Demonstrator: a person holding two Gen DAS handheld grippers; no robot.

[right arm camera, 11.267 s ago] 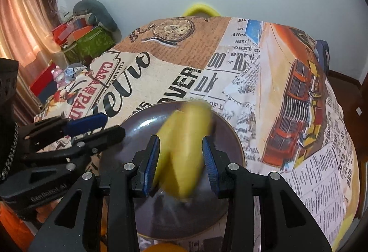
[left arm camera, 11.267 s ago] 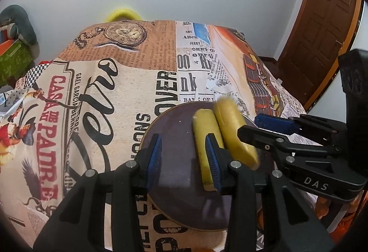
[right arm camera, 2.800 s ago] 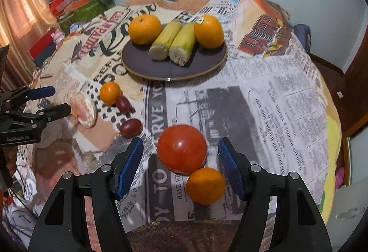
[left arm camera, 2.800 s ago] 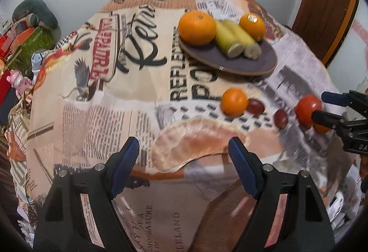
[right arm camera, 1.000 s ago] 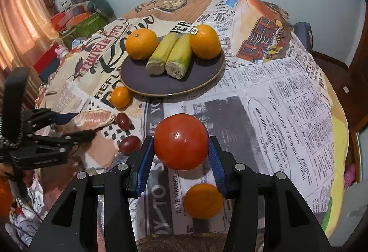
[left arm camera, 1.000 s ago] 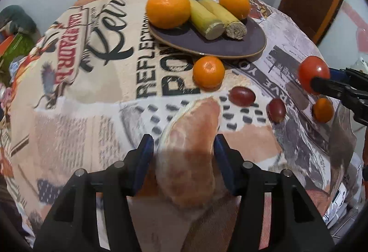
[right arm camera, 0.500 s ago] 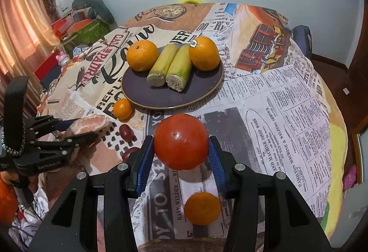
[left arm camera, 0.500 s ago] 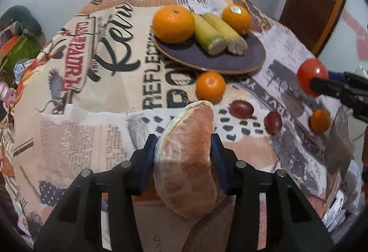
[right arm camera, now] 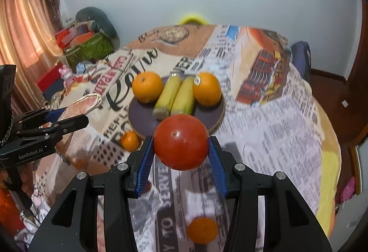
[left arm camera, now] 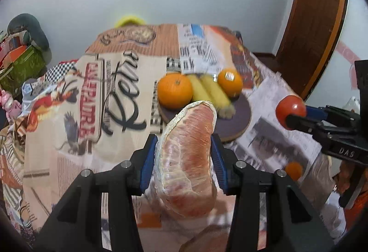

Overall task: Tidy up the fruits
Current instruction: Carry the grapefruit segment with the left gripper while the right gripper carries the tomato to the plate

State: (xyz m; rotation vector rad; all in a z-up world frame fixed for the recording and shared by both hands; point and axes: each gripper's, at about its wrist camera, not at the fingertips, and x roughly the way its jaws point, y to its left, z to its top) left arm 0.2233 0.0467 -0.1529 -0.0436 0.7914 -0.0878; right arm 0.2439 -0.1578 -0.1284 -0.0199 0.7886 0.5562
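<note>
Above printed tablecloth [right arm camera: 264, 114]: left tool [left arm camera: 184, 160] clamps pomelo wedge [left arm camera: 186, 160], right tool [right arm camera: 180, 155] clamps tomato [right arm camera: 181, 142] (both lifted).

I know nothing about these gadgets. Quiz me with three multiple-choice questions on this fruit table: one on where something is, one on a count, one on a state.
1. Where are the two corn cobs?
A. between the two oranges on the plate
B. on the cloth beside the plate
C. in the left gripper

2. How many oranges sit on the dark plate?
A. one
B. two
C. four

3. What is the right gripper doing?
A. hanging open
B. clamping a tomato
C. clamping an orange

Answers: 1 A, the cobs lie side by side between both oranges. 2 B, one orange on each side. 3 B, the red tomato sits between its blue pads.
</note>
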